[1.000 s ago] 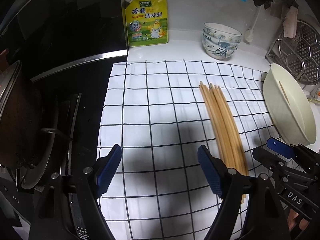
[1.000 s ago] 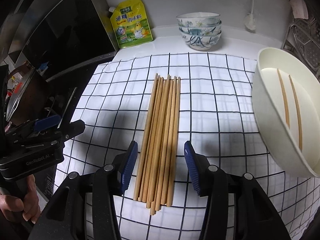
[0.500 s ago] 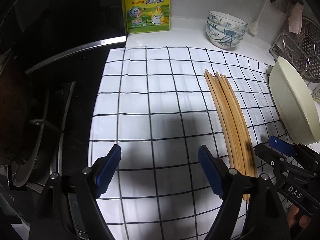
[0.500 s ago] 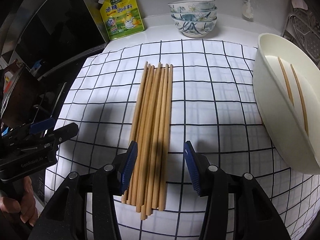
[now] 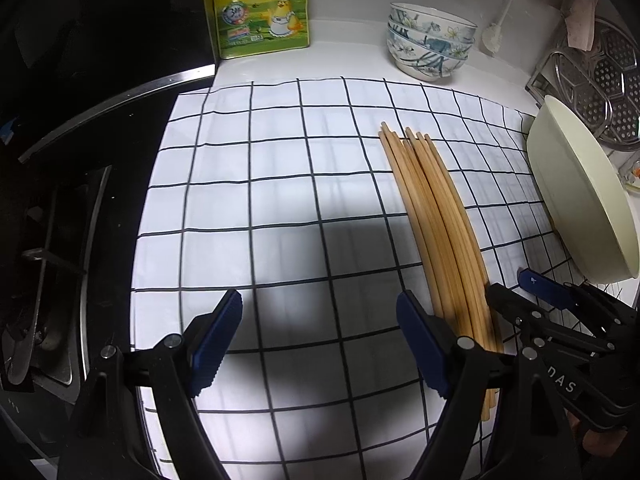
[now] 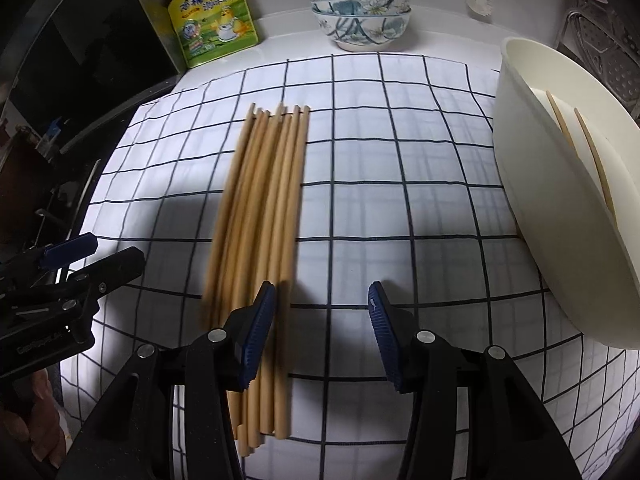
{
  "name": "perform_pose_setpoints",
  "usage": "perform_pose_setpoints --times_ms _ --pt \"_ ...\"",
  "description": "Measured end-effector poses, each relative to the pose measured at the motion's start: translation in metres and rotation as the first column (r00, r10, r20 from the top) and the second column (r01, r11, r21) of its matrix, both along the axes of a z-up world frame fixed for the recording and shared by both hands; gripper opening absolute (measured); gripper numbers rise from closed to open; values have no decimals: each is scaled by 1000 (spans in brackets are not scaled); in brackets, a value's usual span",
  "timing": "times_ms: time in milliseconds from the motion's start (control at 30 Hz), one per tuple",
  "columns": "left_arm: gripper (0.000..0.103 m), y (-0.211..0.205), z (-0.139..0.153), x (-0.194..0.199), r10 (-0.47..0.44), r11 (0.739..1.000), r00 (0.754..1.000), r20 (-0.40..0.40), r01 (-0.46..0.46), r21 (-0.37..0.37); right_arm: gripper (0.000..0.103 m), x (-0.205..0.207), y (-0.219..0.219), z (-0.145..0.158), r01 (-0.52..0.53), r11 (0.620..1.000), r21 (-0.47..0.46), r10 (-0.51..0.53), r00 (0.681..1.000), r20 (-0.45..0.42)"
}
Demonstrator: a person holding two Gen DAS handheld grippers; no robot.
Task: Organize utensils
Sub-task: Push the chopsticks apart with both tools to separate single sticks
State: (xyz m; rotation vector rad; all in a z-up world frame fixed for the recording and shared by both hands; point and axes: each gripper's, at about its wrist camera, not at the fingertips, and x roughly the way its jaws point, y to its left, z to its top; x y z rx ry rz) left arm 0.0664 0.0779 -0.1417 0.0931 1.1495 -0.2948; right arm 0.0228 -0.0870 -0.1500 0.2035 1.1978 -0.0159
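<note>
Several bamboo chopsticks (image 6: 264, 200) lie side by side on a white checked cloth (image 6: 400, 160). Over their near ends hovers my right gripper (image 6: 320, 332), open. Its left finger (image 6: 256, 332) sits above the bundle's right edge, and only bare cloth shows in the gap. A tilted cream bowl (image 6: 560, 220) at the right holds two more chopsticks (image 6: 592, 152). My left gripper (image 5: 320, 336) hangs open above empty cloth, just left of the chopsticks (image 5: 432, 216). The cream bowl (image 5: 580, 200) is at the right edge there.
A yellow seasoning pouch (image 5: 260, 8) and stacked patterned bowls (image 5: 430, 48) stand at the back wall. A black stove (image 5: 60, 240) borders the cloth on the left. A metal steamer rack (image 5: 600, 76) leans behind the cream bowl.
Both grippers have sunk closer to the cloth. In the right wrist view the bundle has slid from between the fingers to under the left finger. Both openings look unchanged.
</note>
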Motion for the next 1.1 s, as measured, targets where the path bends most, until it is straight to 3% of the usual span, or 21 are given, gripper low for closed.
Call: perform_pose_setpoints --times_ms 567,1100 --pt "78 -16 -4 2 -38 999 999 -6 38 -5 47 6 10 0 -57 997 -60 57 998 2" --pt "78 -25 -4 2 -54 998 999 2 54 -18 47 2 0 -2 -25 997 -76 25 1000 -2"
